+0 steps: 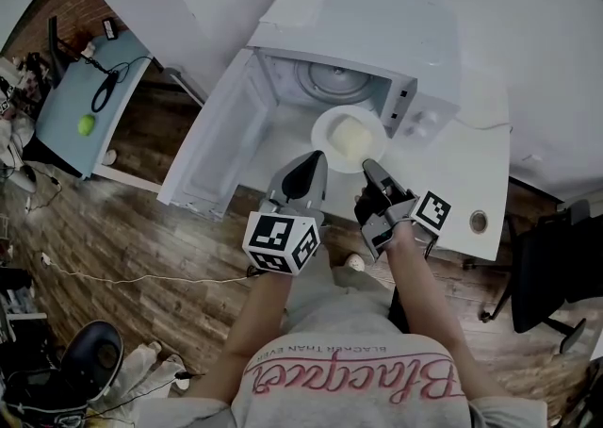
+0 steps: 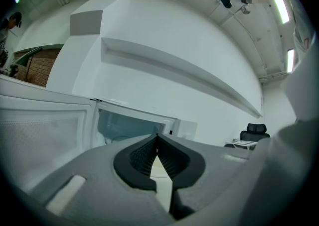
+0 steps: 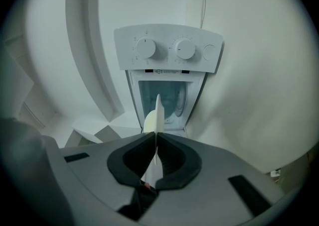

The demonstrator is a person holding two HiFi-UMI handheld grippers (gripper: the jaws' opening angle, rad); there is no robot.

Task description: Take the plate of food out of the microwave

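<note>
Plate (image 1: pixel 321 130) with a pale yellow block of food (image 1: pixel 350 138) sits at the mouth of the microwave (image 1: pixel 363 30), forward of the turntable (image 1: pixel 334 79) and towards the control side. Whether it has cleared the front sill I cannot tell. The door (image 1: pixel 212 148) hangs wide to the left, out of the path.

The right gripper (image 1: pixel 370 170) has it. In the right gripper view the rim runs edge-on between the jaws, which are clamped on it, and the plate stretches straight ahead from the tips toward the cavity. That gripper is rolled on its side, so the control panel (image 3: pixel 167 46) appears above the opening. The plate is round, so no long axis matters — what counts is that it lies directly beyond the right jaws. Drawing that hand back toward the body should bring it out, and level if the wrist holds.

The left gripper (image 1: pixel 316 160) is just beside the near-left rim, its jaws together with nothing pinched between them. Pale plate shows through the gap behind the tips. It looks placed to steady the plate, though contact cannot be confirmed.

The print under the panel's dials is too small to read. The person's shirt (image 1: pixel 349 360) carries upside-down pink script that looks like "Blacquer" — with a smaller line reading roughly "BLACKER THAN EVE…".
</note>
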